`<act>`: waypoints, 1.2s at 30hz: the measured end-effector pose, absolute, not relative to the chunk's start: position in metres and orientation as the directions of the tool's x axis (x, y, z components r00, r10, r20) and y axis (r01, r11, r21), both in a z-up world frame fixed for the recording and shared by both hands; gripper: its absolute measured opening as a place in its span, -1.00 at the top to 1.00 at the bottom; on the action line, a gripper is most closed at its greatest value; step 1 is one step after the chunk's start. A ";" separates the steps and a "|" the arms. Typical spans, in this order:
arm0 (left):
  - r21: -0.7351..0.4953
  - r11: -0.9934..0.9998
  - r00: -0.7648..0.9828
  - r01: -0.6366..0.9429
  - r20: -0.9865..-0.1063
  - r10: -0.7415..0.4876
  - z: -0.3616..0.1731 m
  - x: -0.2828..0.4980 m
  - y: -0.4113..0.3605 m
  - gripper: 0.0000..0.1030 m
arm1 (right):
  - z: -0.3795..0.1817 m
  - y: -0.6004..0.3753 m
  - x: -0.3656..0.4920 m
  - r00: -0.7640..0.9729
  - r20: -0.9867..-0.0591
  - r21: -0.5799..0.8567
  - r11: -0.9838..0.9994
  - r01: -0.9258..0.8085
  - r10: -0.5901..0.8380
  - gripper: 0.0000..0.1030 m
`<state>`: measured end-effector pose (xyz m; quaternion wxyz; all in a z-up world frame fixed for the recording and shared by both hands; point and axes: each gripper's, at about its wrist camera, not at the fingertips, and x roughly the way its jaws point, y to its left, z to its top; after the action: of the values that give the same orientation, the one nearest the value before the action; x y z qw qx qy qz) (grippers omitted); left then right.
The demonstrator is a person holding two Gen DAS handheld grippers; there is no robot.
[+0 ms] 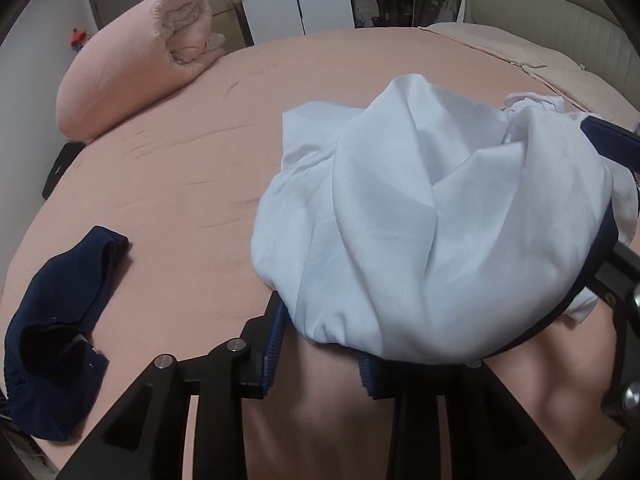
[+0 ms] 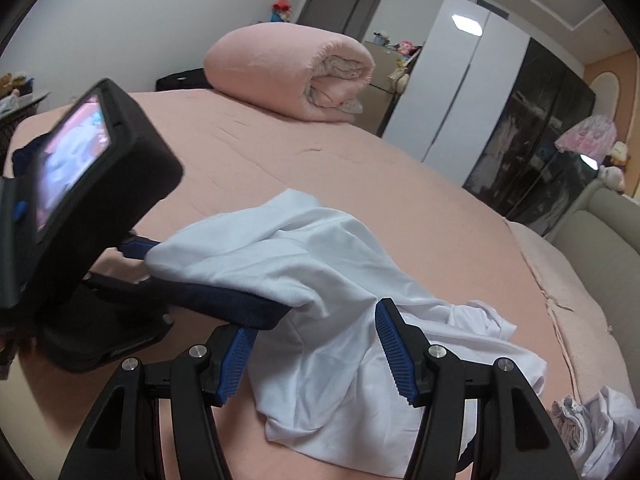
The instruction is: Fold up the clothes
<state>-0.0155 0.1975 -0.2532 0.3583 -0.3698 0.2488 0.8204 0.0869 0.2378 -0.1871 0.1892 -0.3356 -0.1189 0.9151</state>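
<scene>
A white garment with navy trim (image 1: 432,216) lies bunched on the pink bed (image 1: 180,184). It drapes over the tips of my left gripper (image 1: 320,364), whose jaws stand apart with cloth hiding the tips. In the right wrist view the same garment (image 2: 320,320) lies between and in front of the blue pads (image 2: 394,354) of my right gripper (image 2: 316,356), which is open. The left gripper's body with its screen (image 2: 80,184) sits at the left, its finger under the cloth's navy hem (image 2: 224,304).
A navy garment (image 1: 60,344) lies at the bed's near left. A rolled pink quilt (image 1: 136,60) sits at the far edge. More white clothing (image 2: 600,428) lies at the right. Wardrobes (image 2: 452,80) and a padded headboard (image 2: 600,248) stand beyond.
</scene>
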 end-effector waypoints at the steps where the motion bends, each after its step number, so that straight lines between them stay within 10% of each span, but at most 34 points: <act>1: 0.129 -0.627 -0.466 -0.768 -0.785 0.408 -0.252 -0.017 0.196 0.43 | -0.187 0.238 0.085 -0.705 -0.563 -0.339 -0.899 -0.279 0.431 -0.15; 16: 0.050 -0.712 -0.464 -0.700 -0.790 0.401 -0.246 -0.034 0.187 0.44 | -0.180 0.251 0.063 -0.665 -0.559 -0.311 -0.868 -0.387 0.496 -0.14; 23: 0.186 -0.674 -0.544 -0.715 -0.754 0.369 -0.245 -0.015 0.194 0.43 | -0.177 0.254 0.058 -0.655 -0.596 -0.281 -0.885 -0.372 0.464 0.82; 36: 0.071 -0.732 -0.500 -0.677 -0.774 0.387 -0.240 -0.032 0.196 -0.35 | -0.156 0.260 0.061 -0.676 -0.598 -0.208 -0.898 -0.387 0.430 0.90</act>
<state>-0.0325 0.1956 -0.2400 0.3148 -0.3885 0.1866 0.8457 0.0609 0.2605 -0.1561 0.2232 -0.3348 -0.0322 0.9149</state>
